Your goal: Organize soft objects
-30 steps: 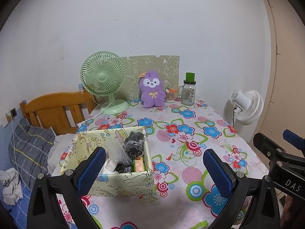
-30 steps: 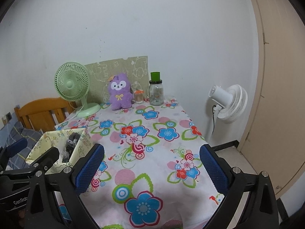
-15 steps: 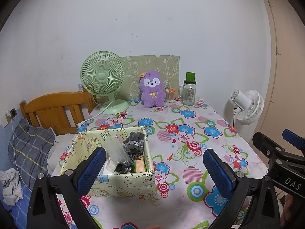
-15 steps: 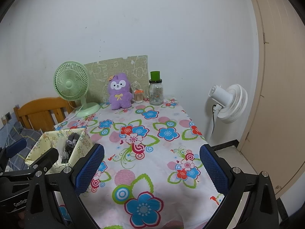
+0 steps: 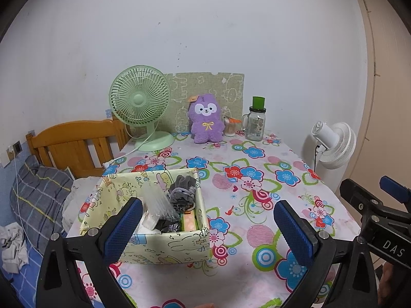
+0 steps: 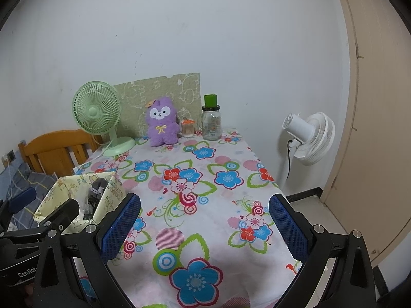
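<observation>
left tongs (image 5: 206,227) gape empty over the fabric box (image 5: 164,243).

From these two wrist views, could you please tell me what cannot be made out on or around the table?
- Storage box contents: in the left wrist view the left gripper finger covers its near-left corner; in the right wrist view its wall hides most.
- Glass jar label: too small to read in either view.
- Small orange-lidded container: partly behind the purple plush toy.
- Near table edge: cut off by the frame.
</observation>
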`<move>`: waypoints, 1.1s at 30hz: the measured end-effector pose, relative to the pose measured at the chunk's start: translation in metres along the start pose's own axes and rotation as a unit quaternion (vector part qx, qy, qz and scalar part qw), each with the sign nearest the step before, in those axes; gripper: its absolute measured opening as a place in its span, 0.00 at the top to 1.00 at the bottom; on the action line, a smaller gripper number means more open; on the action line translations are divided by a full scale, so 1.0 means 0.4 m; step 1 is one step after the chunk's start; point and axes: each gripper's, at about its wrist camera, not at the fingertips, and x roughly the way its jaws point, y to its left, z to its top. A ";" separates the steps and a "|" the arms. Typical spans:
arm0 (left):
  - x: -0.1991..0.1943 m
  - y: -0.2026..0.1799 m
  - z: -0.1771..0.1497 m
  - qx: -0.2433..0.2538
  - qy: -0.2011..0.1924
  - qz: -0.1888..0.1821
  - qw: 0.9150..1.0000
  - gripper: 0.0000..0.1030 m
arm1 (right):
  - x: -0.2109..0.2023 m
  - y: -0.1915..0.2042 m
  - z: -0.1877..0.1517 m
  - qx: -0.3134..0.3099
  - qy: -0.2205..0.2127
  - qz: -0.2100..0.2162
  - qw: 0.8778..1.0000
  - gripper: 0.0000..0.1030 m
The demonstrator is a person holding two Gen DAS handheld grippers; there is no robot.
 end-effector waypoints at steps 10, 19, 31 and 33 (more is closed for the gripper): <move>0.002 0.003 -0.003 0.001 0.000 0.002 1.000 0.00 | 0.005 0.003 0.003 -0.003 0.000 -0.001 1.000 0.02; 0.002 0.007 -0.006 -0.003 0.000 0.005 1.000 0.00 | 0.005 0.004 0.003 -0.007 -0.002 -0.002 1.000 0.02; 0.003 0.006 -0.005 -0.003 0.001 0.005 1.000 0.00 | 0.004 0.004 0.003 -0.007 -0.002 -0.002 1.000 0.02; 0.003 0.005 -0.005 -0.003 0.001 0.005 1.000 0.00 | 0.004 0.004 0.003 -0.007 -0.002 -0.002 1.000 0.02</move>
